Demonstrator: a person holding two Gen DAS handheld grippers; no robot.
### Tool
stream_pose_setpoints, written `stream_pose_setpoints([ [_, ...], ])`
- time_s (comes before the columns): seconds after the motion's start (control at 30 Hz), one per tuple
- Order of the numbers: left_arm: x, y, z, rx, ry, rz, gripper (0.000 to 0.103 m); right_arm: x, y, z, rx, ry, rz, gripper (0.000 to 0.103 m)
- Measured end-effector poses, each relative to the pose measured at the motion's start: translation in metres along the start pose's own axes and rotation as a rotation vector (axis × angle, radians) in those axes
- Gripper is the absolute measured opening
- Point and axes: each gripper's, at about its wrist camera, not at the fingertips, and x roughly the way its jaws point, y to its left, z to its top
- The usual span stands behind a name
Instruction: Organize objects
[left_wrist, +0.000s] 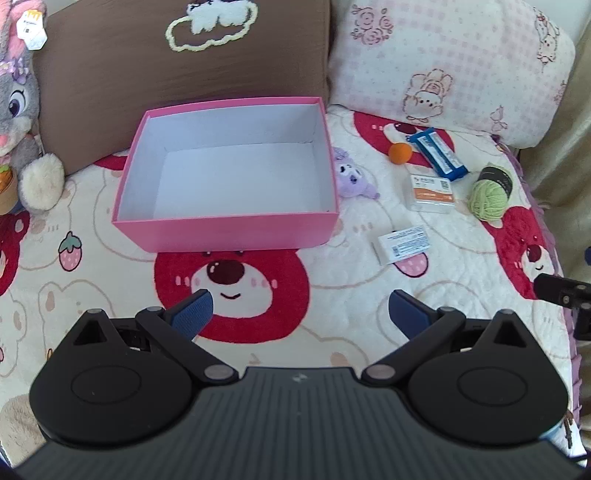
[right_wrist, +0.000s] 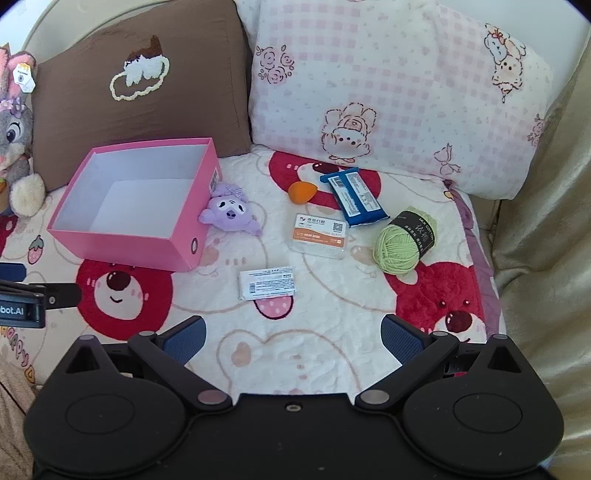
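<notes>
An empty pink box (left_wrist: 225, 229) (right_wrist: 125, 242) with a white inside stands on the bear-print blanket. To its right lie a purple plush toy (left_wrist: 351, 177) (right_wrist: 229, 214), an orange sponge (left_wrist: 399, 152) (right_wrist: 302, 192), a blue packet (left_wrist: 437, 153) (right_wrist: 354, 201), an orange-and-white card case (left_wrist: 432, 192) (right_wrist: 319, 234), a green yarn ball (left_wrist: 489, 194) (right_wrist: 402, 243) and a small white packet (left_wrist: 402, 243) (right_wrist: 267, 282). My left gripper (left_wrist: 300, 310) hangs open in front of the box. My right gripper (right_wrist: 291, 338) is open just short of the white packet. Neither holds anything.
A brown cushion (left_wrist: 177, 70) (right_wrist: 140, 99) and a pink checked pillow (left_wrist: 443, 62) (right_wrist: 388, 92) lean at the back. A grey rabbit plush (left_wrist: 18, 110) (right_wrist: 14, 136) sits at the far left. A beige cover (right_wrist: 535, 240) drapes along the right edge.
</notes>
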Motion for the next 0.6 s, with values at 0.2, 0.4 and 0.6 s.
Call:
stream_pose_setpoints([
  [0.2, -0.018, -0.030, 0.010, 0.033, -0.069, -0.039, 0.100, -0.008, -0.029, -0.004, 0.057, -0.054, 0.097, 0.102],
  [0.4, -0.019, -0.057, 0.027, 0.064, -0.093, -0.083, 0.100, -0.009, -0.054, -0.009, 0.054, -0.122, 0.135, 0.101],
  [0.6, -0.006, -0.096, 0.040, 0.118, -0.151, -0.165, 0.101, 0.008, -0.083, -0.005, 0.067, -0.140, 0.110, 0.101],
])
